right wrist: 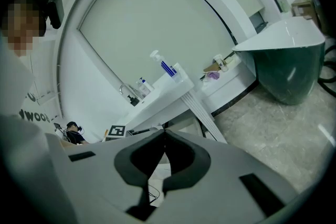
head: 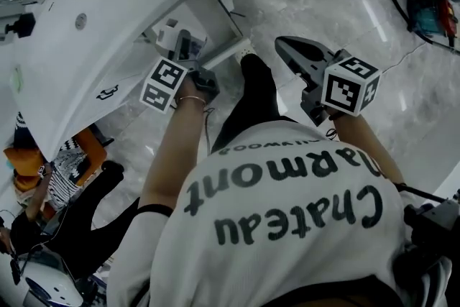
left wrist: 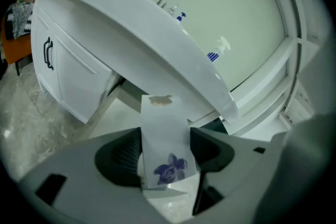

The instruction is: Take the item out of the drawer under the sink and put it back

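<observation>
The sink cabinet (left wrist: 68, 76) is ahead of me, its drawer (left wrist: 122, 96) open below the counter edge. My left gripper (left wrist: 167, 157) pinches the white flower-printed box (left wrist: 164, 128), clear of the drawer. My right gripper (right wrist: 164, 152) is pressed together and empty. I judge the taking out done and the putting back still to do.
</observation>
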A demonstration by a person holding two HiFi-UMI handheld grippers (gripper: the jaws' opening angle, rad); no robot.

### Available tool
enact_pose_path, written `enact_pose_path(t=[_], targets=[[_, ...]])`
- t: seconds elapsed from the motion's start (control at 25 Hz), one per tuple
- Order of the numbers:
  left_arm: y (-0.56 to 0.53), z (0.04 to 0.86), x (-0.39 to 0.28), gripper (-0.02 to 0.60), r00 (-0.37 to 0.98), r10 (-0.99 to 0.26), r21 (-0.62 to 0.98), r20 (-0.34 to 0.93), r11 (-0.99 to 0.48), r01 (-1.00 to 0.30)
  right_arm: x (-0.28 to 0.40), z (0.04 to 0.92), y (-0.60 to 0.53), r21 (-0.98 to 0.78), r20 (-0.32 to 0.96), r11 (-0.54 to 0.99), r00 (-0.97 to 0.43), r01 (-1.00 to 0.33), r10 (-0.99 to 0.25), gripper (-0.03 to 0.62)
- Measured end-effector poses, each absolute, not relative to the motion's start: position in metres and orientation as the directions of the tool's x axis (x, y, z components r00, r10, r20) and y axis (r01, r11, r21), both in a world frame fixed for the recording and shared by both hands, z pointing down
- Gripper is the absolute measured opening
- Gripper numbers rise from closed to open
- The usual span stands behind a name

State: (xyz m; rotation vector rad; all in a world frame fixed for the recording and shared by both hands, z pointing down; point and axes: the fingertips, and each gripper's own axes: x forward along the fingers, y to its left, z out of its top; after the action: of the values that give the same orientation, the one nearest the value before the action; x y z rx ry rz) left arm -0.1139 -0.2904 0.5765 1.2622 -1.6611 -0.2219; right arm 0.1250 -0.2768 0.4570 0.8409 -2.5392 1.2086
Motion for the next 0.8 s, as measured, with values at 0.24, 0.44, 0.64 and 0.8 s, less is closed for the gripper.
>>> enact_pose_path(t=[0.24, 0.44, 0.64, 0.8], targets=[[-0.284, 0.546, -0.109, 0.287, 0.063, -0.848, 0.651, 0.527, 0.355, -0.671, 0.121, 0.432, -0.272, -0.613, 0.381, 0.554, -0.826, -0.563, -0.416, 0.012], [-0.283, 0.513, -0.102, 0.287, 0.086, -0.889, 0.654, 0.449, 0.262, -0.71, 0.117, 0.416, -0.268, -0.586, 0.351, 0.594, -0.833, -0.552, -0.428, 0.012], [-0.283, 0.477, -0.1, 0.287, 0.092, -0.924, 0.653, 0.371, 0.189, -0.733, 0.112, 0.403, -0.259, -0.556, 0.33, 0.634, -0.843, -0.537, -0.425, 0.012], [-0.281, 0.452, -0.096, 0.288, 0.099, -0.942, 0.649, 0.321, 0.143, -0.747, 0.111, 0.387, -0.254, -0.533, 0.3, 0.665, -0.851, -0.524, -0.431, 0.012]])
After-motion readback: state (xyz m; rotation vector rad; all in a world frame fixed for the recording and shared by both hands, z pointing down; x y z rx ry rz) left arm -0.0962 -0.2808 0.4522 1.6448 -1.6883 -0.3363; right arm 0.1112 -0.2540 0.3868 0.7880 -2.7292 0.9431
